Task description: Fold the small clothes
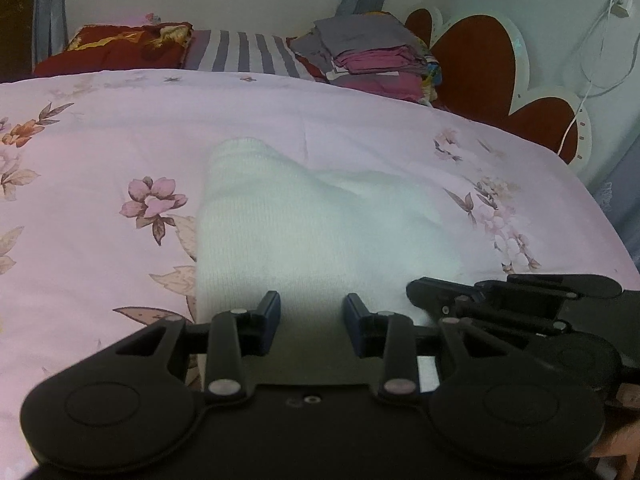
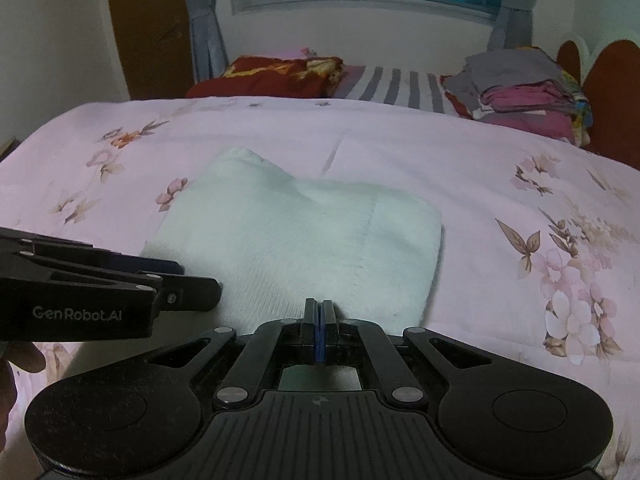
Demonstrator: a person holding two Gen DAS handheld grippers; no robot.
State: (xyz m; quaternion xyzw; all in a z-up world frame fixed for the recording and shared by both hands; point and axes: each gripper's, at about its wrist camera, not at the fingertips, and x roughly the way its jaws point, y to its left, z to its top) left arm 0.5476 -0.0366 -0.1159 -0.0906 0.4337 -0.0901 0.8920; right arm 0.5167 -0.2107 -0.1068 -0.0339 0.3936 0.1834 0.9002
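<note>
A white knitted garment (image 1: 288,220) lies folded on the pink floral bedspread (image 1: 100,140). My left gripper (image 1: 312,308) hovers at its near edge, open, its blue pads apart with only the cloth below showing between them. The right gripper (image 1: 416,292) lies close beside it on the right. In the right wrist view the same garment (image 2: 296,236) spreads ahead on the bedspread (image 2: 480,160). My right gripper (image 2: 319,308) is shut at the garment's near edge, pads pressed together, and I see no cloth between them. The left gripper (image 2: 196,280) reaches in from the left over the garment's near left corner.
At the far side of the bed are a stack of folded clothes (image 2: 528,92), a striped pillow (image 2: 400,84) and a red patterned pillow (image 2: 276,72). A red heart-shaped headboard (image 1: 476,64) stands at the right. A hand (image 2: 12,380) shows at the left edge.
</note>
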